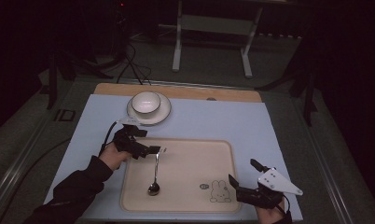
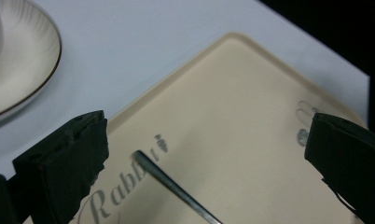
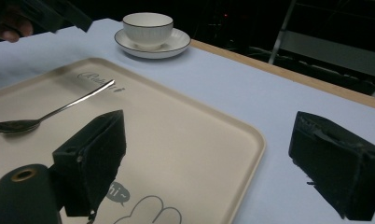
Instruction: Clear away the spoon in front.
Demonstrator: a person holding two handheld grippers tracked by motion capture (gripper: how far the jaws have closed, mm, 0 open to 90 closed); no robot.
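Note:
A metal spoon (image 1: 156, 170) lies on the beige tray (image 1: 195, 156), bowl toward the near edge and handle pointing away. My left gripper (image 1: 150, 146) hovers just left of the handle's tip, open, with nothing between its jaws. In the left gripper view the handle (image 2: 171, 184) lies below and between the wide-apart jaws of that gripper (image 2: 206, 135), beside the tray's printed lettering. My right gripper (image 1: 242, 170) rests open at the tray's near right corner, holding nothing. The right gripper view shows the spoon (image 3: 50, 114) far off to the left of its spread jaws (image 3: 209, 135).
A white cup (image 1: 146, 101) sits on a saucer (image 1: 163, 112) beyond the tray, on the pale blue mat (image 1: 213, 121). The tray (image 3: 185, 126) has a raised rim and a rabbit print at its near right. A metal stand (image 1: 211, 28) is on the floor behind the table.

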